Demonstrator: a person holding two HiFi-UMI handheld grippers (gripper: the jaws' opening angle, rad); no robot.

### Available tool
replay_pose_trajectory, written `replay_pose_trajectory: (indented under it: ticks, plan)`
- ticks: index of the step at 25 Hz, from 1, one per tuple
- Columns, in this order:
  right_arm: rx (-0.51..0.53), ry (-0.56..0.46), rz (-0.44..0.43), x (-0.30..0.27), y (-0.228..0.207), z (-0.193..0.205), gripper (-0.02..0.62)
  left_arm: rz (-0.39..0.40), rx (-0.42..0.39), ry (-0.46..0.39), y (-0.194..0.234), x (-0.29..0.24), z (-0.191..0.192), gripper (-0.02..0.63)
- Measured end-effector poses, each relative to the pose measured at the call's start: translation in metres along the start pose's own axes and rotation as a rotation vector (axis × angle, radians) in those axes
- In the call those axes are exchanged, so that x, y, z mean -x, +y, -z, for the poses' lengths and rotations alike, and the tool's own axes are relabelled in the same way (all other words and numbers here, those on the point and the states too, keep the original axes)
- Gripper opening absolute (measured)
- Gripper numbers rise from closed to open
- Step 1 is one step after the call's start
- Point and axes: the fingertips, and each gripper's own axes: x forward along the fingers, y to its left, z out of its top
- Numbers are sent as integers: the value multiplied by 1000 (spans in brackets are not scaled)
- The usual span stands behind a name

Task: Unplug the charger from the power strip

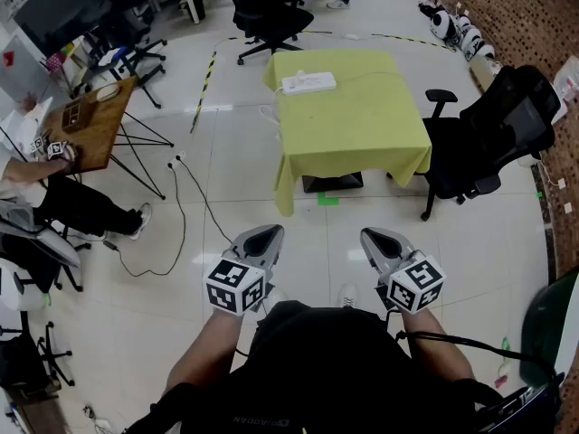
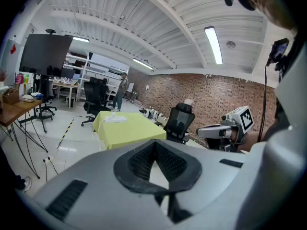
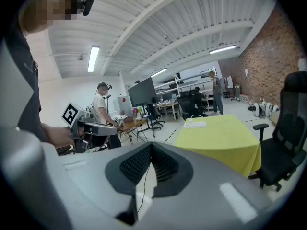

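Holding left claw (image 1: 269,231) and right claw (image 1: 371,234) closed on nothing, side by side above glossy white tiled floor (image 1: 226,179), well apart from yellow-green cloth-draped counter (image 1: 362,129). Seeing white oblong plastic power strip (image 1: 308,82) flat near its far edge; charger too small to make out.

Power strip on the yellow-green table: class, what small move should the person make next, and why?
Probably step forward towards the table. The power strip lies near its far edge, well ahead of the left gripper and right gripper, both shut, empty and close to the body.
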Motion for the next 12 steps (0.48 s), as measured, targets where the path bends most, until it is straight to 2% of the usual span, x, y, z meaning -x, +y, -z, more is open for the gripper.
replay_pose_trajectory:
  ticks: [8, 12]
  plan:
    - [8, 12, -3, -30, 26, -2, 3, 6, -11, 3, 27, 12, 2, 6]
    - [12, -37, -25, -49, 58, -10, 3, 22, -2, 12, 46, 27, 10, 6]
